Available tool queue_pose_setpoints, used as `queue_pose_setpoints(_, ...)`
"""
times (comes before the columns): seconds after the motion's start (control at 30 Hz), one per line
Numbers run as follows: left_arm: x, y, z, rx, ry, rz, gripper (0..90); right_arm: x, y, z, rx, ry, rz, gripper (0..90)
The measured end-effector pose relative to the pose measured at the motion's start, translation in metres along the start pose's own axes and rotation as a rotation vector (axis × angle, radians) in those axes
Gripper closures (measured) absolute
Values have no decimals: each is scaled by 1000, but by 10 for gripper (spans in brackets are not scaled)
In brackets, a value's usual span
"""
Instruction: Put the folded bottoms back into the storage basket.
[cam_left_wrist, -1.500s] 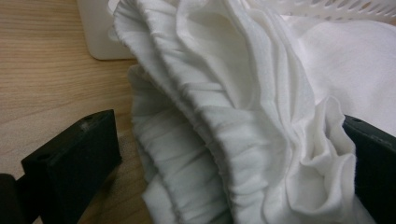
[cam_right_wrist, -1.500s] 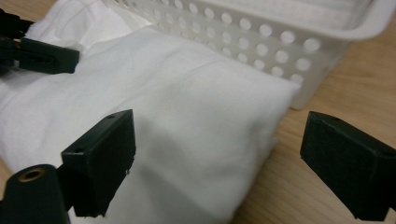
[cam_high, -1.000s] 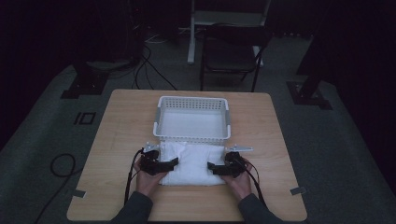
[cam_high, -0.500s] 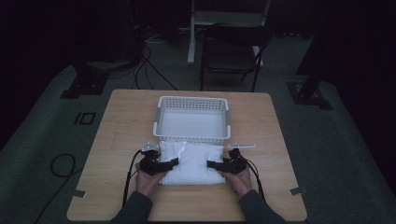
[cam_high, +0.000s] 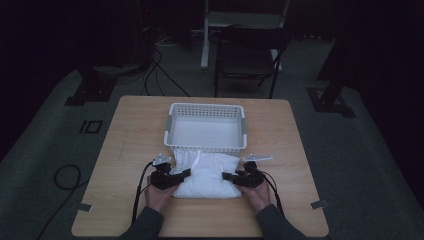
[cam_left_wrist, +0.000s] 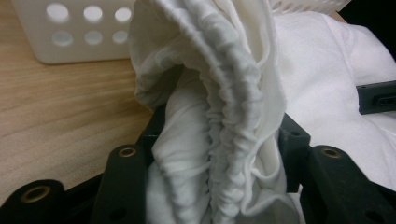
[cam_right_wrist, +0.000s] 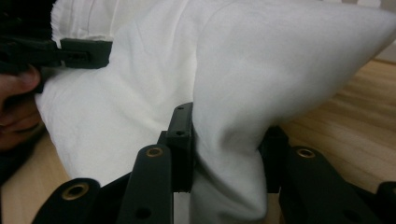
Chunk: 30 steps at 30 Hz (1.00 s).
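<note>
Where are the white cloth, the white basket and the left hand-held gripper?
white cloth (cam_high: 206, 174), high view, middle of the bundle.
white basket (cam_high: 206, 149), high view, near wall.
left hand-held gripper (cam_left_wrist: 215, 154), left gripper view, between its jaws, shut on cloth.

Dim, murky high view; brighter, soft close-ups

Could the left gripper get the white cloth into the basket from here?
Probably yes: the left gripper is shut on the white cloth, and the basket sits open-topped just beyond it.

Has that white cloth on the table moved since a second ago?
No. The white cloth lies against the white basket as before; both grippers' jaws have just closed on it.
</note>
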<state>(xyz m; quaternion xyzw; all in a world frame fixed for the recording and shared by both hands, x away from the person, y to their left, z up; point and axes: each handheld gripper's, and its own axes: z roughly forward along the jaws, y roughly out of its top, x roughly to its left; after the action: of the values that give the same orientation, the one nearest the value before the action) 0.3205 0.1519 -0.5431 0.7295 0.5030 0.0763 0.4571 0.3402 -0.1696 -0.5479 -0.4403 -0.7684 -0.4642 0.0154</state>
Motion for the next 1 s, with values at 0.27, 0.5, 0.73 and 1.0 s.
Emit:
queue_pose_setpoints(0.27,-8,-2,-12,-42,-15,27,539,16,-2,-10,-21,-50,-87,675)
queue_pose_setpoints(0.5,-14,-1,-19,-60,-23,31,540,24,-2,-17,-31,-58,-106,675)
queue_pose_setpoints(0.73,-17,1,-26,-82,-28,42,539,28,0,-24,-50,-53,-120,676)
queue_pose_setpoints(1.0,-21,3,-32,-92,-35,47,541,33,3,-30,-59,-65,-139,675)
